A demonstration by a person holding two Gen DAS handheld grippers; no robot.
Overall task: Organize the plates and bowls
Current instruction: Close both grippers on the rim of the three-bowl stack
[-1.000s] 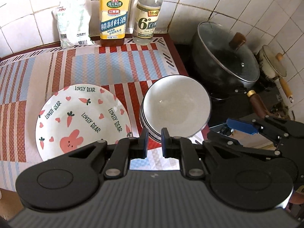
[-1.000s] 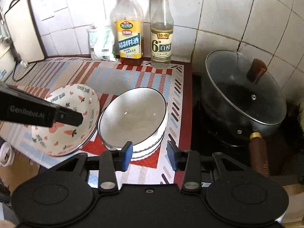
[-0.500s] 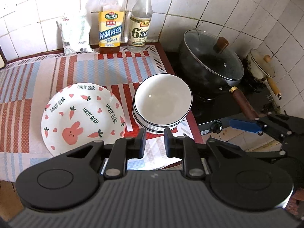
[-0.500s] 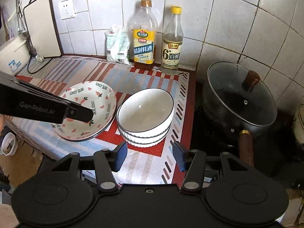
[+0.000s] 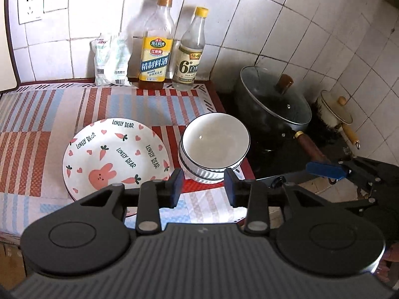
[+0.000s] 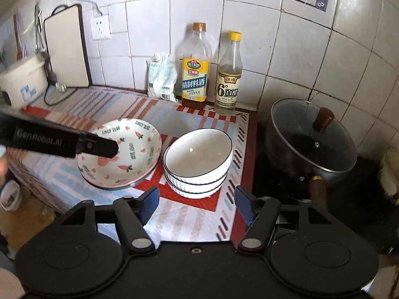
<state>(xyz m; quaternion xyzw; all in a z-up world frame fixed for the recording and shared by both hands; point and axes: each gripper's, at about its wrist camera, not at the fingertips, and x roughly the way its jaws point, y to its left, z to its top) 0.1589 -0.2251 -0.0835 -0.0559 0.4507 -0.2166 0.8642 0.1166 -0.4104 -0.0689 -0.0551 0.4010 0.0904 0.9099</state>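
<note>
Left wrist view: The left gripper point(image 5: 203, 186) carries nothing; its jaws have just been opening and stand moderately apart with only cloth visible between them. The bowl stack point(image 5: 214, 147) is the landmark. It sits directly ahead of the left gripper, slightly right of its centre line, apart from the fingertips. The carrot-print plates point(image 5: 116, 153) lie just left of the bowl stack, rims close but contact cannot be confirmed. The lidded pot point(image 5: 274, 109) stands right of the bowl stack on the dark stove. The right gripper point(image 5: 326, 170) enters at the right edge, below the pot handle.

Right wrist view: The right gripper point(image 6: 197, 204) is also empty; its jaws have just been opening and stand wide apart. The bowl stack point(image 6: 198, 162) lies straight ahead, centred between the fingers and clear of them. The plates point(image 6: 119, 157) form a short stack left of the bowls, with the left gripper point(image 6: 99, 147) over them. Bowls and plates are round, so no long axis applies.

Judgement: both stacks appear formed. The right gripper is better aligned with the bowl stack; the left is nearer the plates.
</note>
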